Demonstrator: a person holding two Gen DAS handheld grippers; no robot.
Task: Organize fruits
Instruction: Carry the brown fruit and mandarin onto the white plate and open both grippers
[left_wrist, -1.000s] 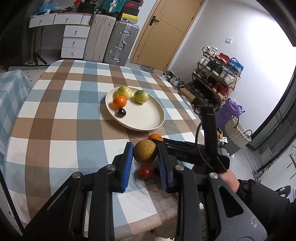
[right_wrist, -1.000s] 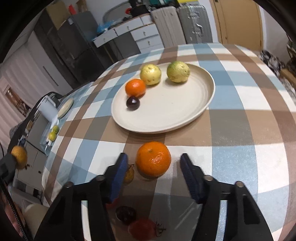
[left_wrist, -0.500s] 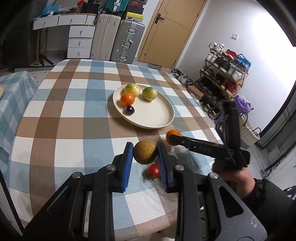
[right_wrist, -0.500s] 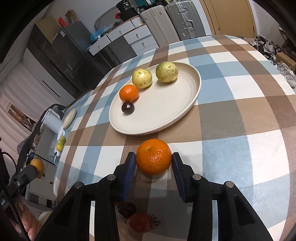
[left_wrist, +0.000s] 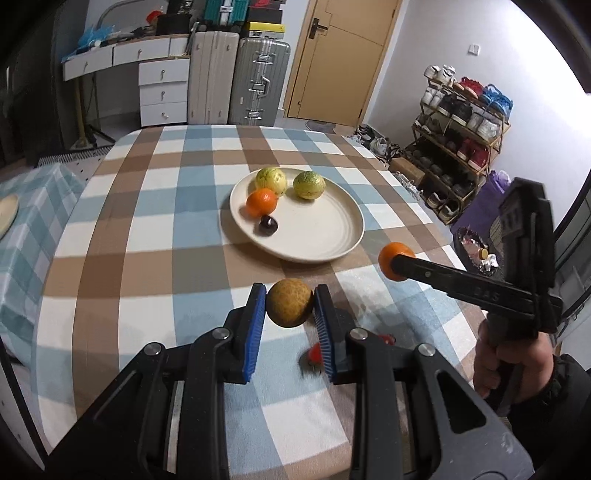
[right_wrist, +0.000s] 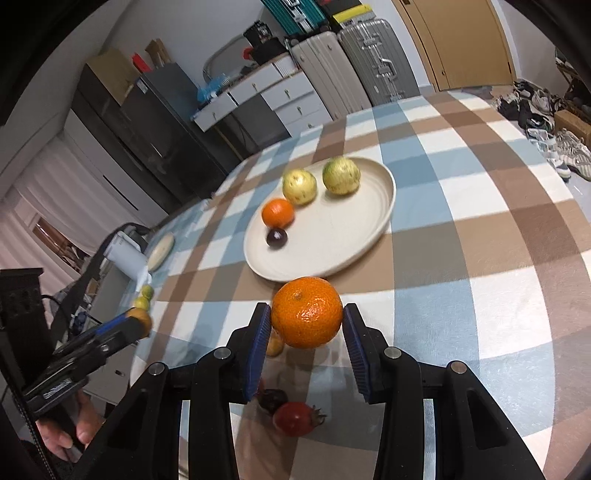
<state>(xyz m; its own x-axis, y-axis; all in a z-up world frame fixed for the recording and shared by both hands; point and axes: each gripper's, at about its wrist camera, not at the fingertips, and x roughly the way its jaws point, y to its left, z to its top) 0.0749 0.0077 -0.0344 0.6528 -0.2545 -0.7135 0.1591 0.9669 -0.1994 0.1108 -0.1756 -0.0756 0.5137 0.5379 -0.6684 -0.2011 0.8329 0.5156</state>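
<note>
My left gripper (left_wrist: 290, 308) is shut on a brownish-yellow round fruit (left_wrist: 290, 302), held above the checked tablecloth near its front edge. My right gripper (right_wrist: 306, 328) is shut on an orange (right_wrist: 306, 312), lifted clear of the cloth; in the left wrist view that orange (left_wrist: 394, 261) shows at the tip of the right gripper, just right of the plate. The cream plate (left_wrist: 332, 236) holds two yellow-green fruits (left_wrist: 271, 180) (left_wrist: 309, 184), a small orange (left_wrist: 261, 202) and a dark plum (left_wrist: 268, 225).
On the cloth below the grippers lie a red tomato (right_wrist: 295, 418), a dark fruit (right_wrist: 272, 400) and a small yellow fruit (right_wrist: 275, 345). A shoe rack (left_wrist: 461, 140) stands right of the table; suitcases (left_wrist: 258, 81) and drawers stand behind it.
The right gripper closed on the orange and lifted it off the cloth toward the plate. The left gripper carried its brown fruit forward, nearer the plate.
</note>
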